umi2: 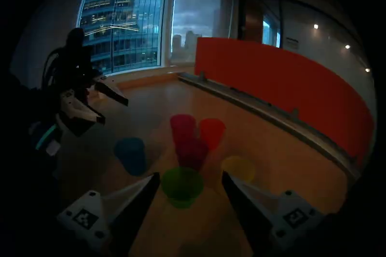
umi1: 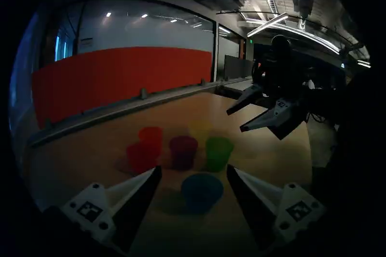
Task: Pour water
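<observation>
dim office, wooden table: i run 2 handheld claws over a cluster of 6 coloured cups. in the left gripper view, the left gripper stands wide, its 2 fingers spread and holding nothing. the blue cup sits upright on the table between them, just ahead of the camera and apart from both fingers. beyond it stand the green cup, the purple cup and the yellow cup, with the red cup and a darker magenta cup close together to their left. the right gripper hangs above the table on the far right of that view, also spread wide and empty, well apart from the cups.

in the right gripper view, the green cup sits nearest, framed between the open fingertips without touching either. the purple cup stands just behind it, the magenta and red cups side by side farther back, the yellow one off to the right and the blue one off to the left. the left gripper hangs at far left, above the table. a red wall panel runs along the table's far edge; tall windows show towers under a dusky sky. in this light i cannot tell whether any cup holds water.
</observation>
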Motion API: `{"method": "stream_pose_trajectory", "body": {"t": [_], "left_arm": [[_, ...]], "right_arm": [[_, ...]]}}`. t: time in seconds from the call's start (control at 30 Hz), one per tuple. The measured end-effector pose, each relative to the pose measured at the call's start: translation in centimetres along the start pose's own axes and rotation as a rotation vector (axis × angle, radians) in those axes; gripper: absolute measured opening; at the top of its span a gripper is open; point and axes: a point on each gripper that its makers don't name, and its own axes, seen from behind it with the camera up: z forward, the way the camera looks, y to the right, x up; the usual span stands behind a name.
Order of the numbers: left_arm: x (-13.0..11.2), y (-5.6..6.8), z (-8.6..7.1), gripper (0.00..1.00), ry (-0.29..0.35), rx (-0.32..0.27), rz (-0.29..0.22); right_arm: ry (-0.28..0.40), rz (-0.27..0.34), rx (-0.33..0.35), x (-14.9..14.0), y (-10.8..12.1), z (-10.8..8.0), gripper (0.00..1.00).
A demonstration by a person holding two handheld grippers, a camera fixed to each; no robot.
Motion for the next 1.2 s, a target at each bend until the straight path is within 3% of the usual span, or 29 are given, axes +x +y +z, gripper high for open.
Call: {"method": "stream_pose_trajectory", "body": {"t": [0.37,0.6,1.2], "left_arm": [[-4.1,1.5,0.8,1.00,-0.103,-0.042,0.011],[-6.6,1.7,1.3,1.00,-0.171,-0.047,0.025],[-8.8,1.8,3.1,1.00,-0.227,-0.077,-0.016]], "right_arm": [[-0.054,-0.014,0.013,-2.7,-0.8,1.8,0.99],[-0.076,-0.023,0.018,-3.9,-1.1,2.7,1.00],[-0.118,-0.006,0.025,-5.8,-1.2,4.5,1.00]]}}
